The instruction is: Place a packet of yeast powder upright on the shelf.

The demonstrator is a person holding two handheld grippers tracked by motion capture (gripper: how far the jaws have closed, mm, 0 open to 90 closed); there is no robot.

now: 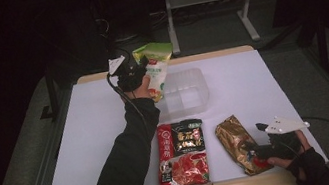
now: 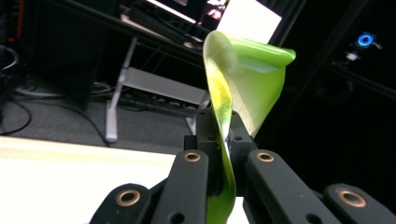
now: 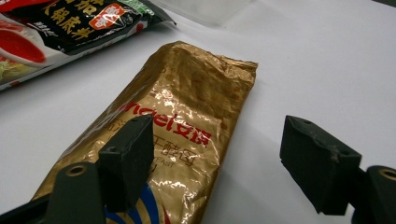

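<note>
Jaws of left gripper (image 1: 141,68) clamped on green packet (image 1: 156,68) (long axis upright); right gripper (image 3: 215,158) wide.

Your left gripper (image 2: 219,140) is matt black plastic with brass-coloured rivets at the joints, and what it pinches is a thin, glossy green packet (image 2: 243,74) of plastic film that curls and lets light through. The gold packet (image 3: 173,135) under your right gripper (image 3: 224,163) is crinkled metallic foil, shiny and full of creases. The red and black packet (image 1: 182,153) is smooth glossy plastic. The container (image 1: 185,91) is clear, faintly frosted plastic. The table (image 1: 253,88) has a matt white top with a pale wooden edge.
</note>
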